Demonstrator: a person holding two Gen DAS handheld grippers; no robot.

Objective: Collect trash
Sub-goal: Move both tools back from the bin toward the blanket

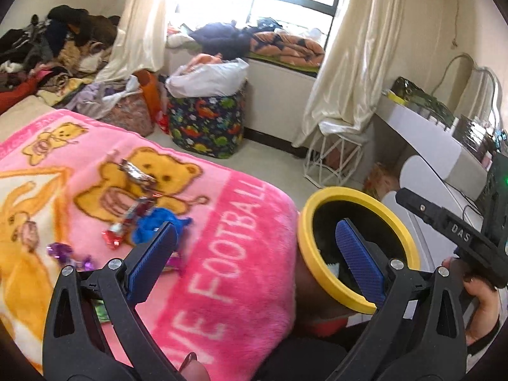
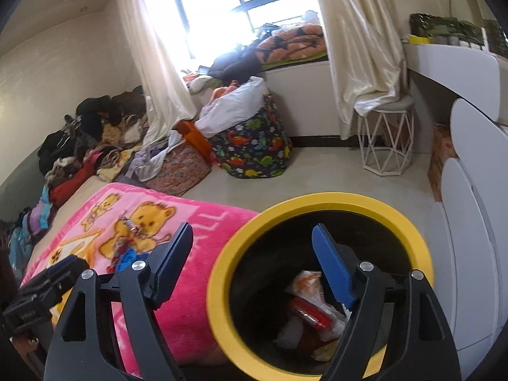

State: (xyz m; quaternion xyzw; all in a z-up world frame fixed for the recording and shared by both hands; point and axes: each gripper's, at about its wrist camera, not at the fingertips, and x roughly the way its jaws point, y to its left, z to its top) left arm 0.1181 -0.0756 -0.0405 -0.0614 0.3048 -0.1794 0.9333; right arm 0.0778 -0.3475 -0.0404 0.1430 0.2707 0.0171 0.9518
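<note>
Hovering over the yellow-rimmed bin (image 2: pixel 320 203), the right gripper (image 2: pixel 254 254) has its jaws apart and empty, as does the left gripper (image 1: pixel 257 247); wrappers (image 1: pixel 136 171) and a blue scrap (image 1: pixel 158 222) lie on the pink blanket (image 1: pixel 238 238), so each should be pinched singly, clear of the pile

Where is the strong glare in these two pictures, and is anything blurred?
Left wrist view: the window is blown out white; the wrappers on the pink blanket look slightly smeared. Right wrist view: same window glare; the bin rim bends from fisheye distortion.
</note>
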